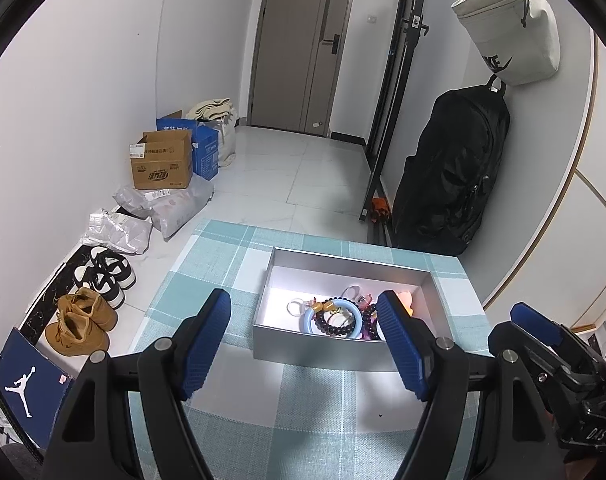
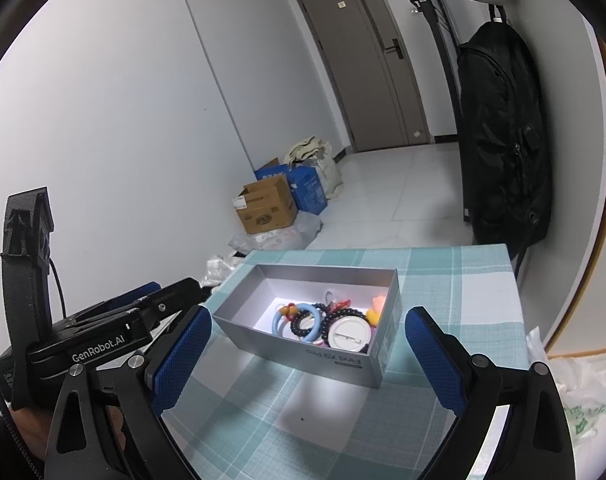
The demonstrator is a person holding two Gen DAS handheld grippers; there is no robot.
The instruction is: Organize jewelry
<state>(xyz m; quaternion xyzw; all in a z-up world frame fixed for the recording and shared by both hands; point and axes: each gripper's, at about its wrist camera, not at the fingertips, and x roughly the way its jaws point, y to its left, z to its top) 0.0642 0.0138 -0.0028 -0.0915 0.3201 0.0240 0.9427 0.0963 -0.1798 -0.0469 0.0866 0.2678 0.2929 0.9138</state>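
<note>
A silver open box [image 1: 303, 350] [image 2: 299, 354] stands on a table with a teal checked cloth [image 1: 231, 248] [image 2: 483, 280]. Inside lie a light blue ring [image 1: 307, 320] [image 2: 303, 312], dark bead bracelets [image 1: 335, 330] [image 2: 345, 313], a round white badge [image 2: 349, 336], a small clear ring [image 1: 294, 307] and a yellow-orange toy [image 1: 406, 300] [image 2: 374, 314]. My left gripper [image 1: 305, 320] is open and empty just in front of the box. My right gripper [image 2: 309, 334] is open and empty, also in front of the box. The right gripper shows at the left view's lower right [image 1: 543, 328]; the left gripper shows at the right view's lower left [image 2: 151, 292].
Left of the table on the floor are shoes [image 1: 83, 320], a blue shoebox [image 1: 27, 380], plastic parcels [image 1: 171, 204] and cardboard boxes [image 1: 163, 164] [image 2: 267, 208]. A black backpack [image 1: 451, 168] [image 2: 503, 140] hangs on the right wall. A door [image 1: 303, 44] is at the back.
</note>
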